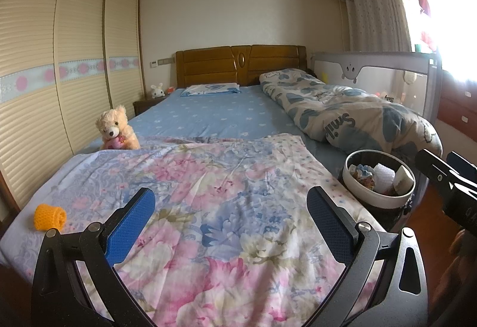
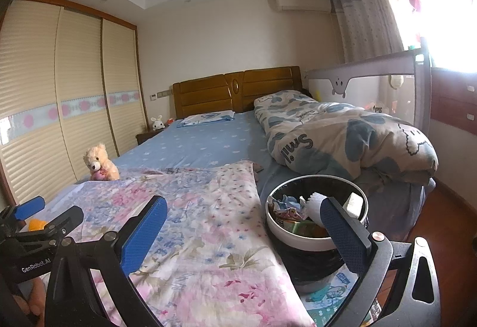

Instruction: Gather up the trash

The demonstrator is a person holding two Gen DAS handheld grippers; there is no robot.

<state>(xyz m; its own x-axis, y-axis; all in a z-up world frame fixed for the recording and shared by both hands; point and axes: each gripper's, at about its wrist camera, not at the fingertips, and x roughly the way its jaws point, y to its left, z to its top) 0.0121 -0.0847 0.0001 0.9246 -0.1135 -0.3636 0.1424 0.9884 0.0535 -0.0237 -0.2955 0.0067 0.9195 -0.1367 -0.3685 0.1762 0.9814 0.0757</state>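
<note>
We hold the left gripper (image 1: 231, 225) low over the foot of the bed, its blue pads spread wide with nothing between them, so it is free to take whatever we reach for. Beneath it lies the flowered sheet (image 1: 208, 193), rumpled but bare right in front of the fingers. Off to this gripper's left, near the edge of the bed (image 1: 208, 115), sits a small orange knitted roll (image 1: 50, 217); we judge it the one loose piece left to collect, though whether it counts as trash is our guess.

The right gripper (image 2: 243, 234) is also wide and empty. Its right finger stands in front of the bin (image 2: 301, 242), which waits just off the bed's corner, presumably placed there so that each piece needs only a short carry. The bin already holds crumpled paper, wrappers and a pale block, so we take the job to be well along.

Farther out, ahead and left of both grippers, a teddy bear (image 1: 117, 128) sits upright on the bed's edge, and a rolled quilt (image 1: 351, 106) lies ahead to the right.
</note>
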